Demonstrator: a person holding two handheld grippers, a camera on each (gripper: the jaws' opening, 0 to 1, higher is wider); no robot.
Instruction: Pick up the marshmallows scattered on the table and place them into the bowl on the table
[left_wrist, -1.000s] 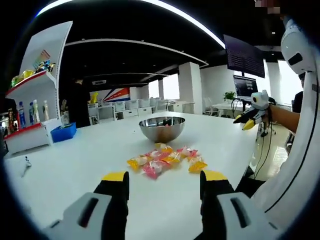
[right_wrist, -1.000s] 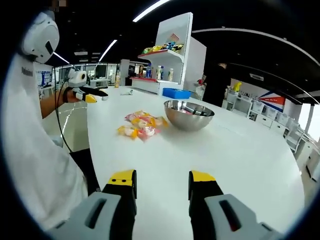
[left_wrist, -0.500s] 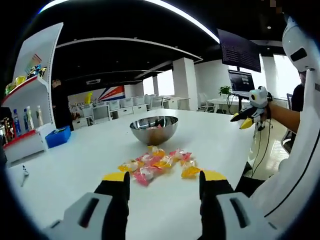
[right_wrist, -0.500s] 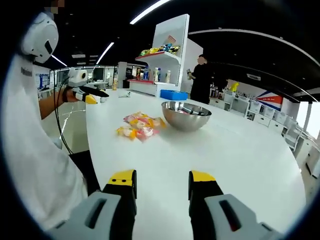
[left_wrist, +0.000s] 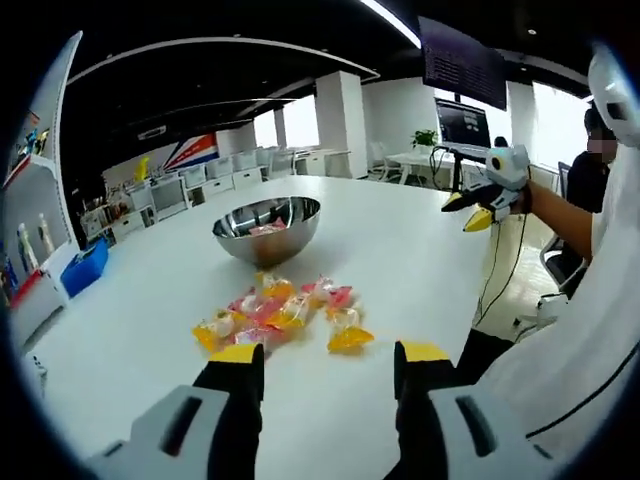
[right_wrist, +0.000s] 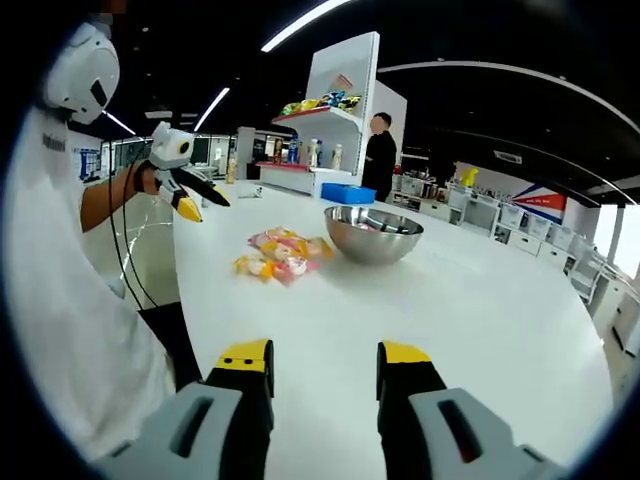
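The left gripper (left_wrist: 328, 362) has its jaws spread and empty, hanging just above the white tabletop (left_wrist: 420, 250). Right beyond the yellow tips lies the cluster of wrapped marshmallows (left_wrist: 275, 315) in pink, yellow and orange wrappers, bunched together near the steel bowl (left_wrist: 266, 227), which stands a little farther on. The right gripper (right_wrist: 326, 362) also has its jaws spread, with nothing between them, held over bare tabletop well short of the sweets; in the right gripper view the marshmallows lie to the left of the bowl.

The task looks to be at its start: the pile still lies on the tabletop, and neither gripper holds a sweet. Something pale and pinkish shows inside the bowl, but whether that is a marshmallow or a reflection cannot be told. Almost all of the picking is left.

Against the earlier frames, the left gripper has come closer to the pile and tipped downward, so the sweets sit nearer its jaws. The right gripper has hardly moved. A person in dark clothes (right_wrist: 379, 155) by the far shelf (right_wrist: 345, 110) has walked on.
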